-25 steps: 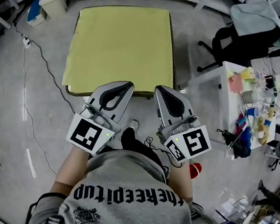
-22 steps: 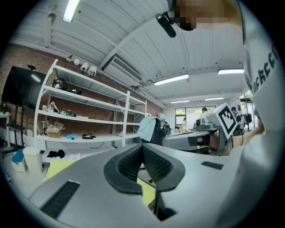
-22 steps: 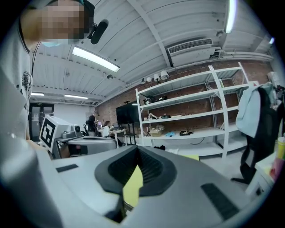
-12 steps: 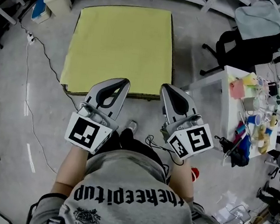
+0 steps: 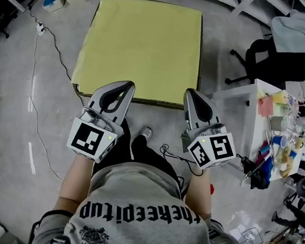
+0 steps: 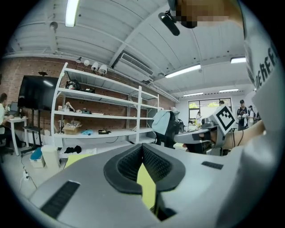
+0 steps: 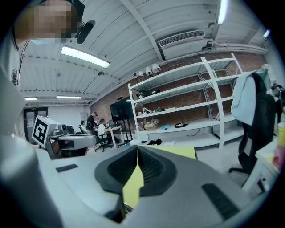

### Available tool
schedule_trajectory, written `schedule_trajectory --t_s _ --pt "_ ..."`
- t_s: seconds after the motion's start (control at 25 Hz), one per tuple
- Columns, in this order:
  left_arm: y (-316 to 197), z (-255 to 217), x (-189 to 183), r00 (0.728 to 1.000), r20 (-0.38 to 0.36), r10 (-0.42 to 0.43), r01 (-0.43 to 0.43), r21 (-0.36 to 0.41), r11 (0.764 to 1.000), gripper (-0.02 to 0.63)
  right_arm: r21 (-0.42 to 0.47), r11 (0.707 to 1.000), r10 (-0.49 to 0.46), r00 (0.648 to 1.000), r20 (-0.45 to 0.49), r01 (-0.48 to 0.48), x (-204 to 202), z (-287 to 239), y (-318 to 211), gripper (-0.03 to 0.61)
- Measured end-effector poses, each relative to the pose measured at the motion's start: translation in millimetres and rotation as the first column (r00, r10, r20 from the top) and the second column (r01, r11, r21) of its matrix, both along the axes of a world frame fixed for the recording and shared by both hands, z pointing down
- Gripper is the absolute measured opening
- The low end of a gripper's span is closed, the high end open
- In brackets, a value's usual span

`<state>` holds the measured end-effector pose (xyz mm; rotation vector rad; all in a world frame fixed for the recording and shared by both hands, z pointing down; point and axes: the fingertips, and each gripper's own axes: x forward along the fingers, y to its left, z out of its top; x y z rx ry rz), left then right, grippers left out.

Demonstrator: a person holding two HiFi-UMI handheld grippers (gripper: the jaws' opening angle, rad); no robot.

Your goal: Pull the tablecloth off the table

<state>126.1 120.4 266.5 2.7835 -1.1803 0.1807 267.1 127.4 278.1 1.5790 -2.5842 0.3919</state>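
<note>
Head view: left gripper and right gripper are hovering at the 6 o'clock edge of the yellow tablecloth, both clenched shut, gripping nothing.

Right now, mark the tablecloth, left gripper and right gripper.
tablecloth (image 5: 142,46), head view, middle of the yellow cloth.
left gripper (image 5: 127,85), head view, tip of its shut jaws.
right gripper (image 5: 192,93), head view, tip of its shut jaws.
</note>
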Motion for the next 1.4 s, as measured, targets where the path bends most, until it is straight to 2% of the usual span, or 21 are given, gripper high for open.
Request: schedule_trajectory --t_s 0.44,0.72,1.0,1.4 --pt "-27 16 0 0.998 -0.013 0.062 -0.062 -0.043 0.997 0.014 -0.067 0.994 0.086 0.996 0.008 -0.086 7 25 -25 0.016" --pt "-47 29 15 0.991 -0.018 0.136 -0.137 -0.080 0.987 0.015 -0.117 0.981 0.158 0.987 -0.001 -0.157 17 45 -38 0.059" --pt "-65 36 47 0.973 -0.029 0.228 -0.230 -0.103 0.968 0.015 -0.166 0.956 0.242 0.970 -0.024 -0.243 42 66 -45 0.095" --pt "-89 51 93 0.947 -0.029 0.321 -0.322 -0.128 0.938 0.015 -0.272 0.903 0.336 0.941 -0.035 -0.332 83 115 -52 0.130"
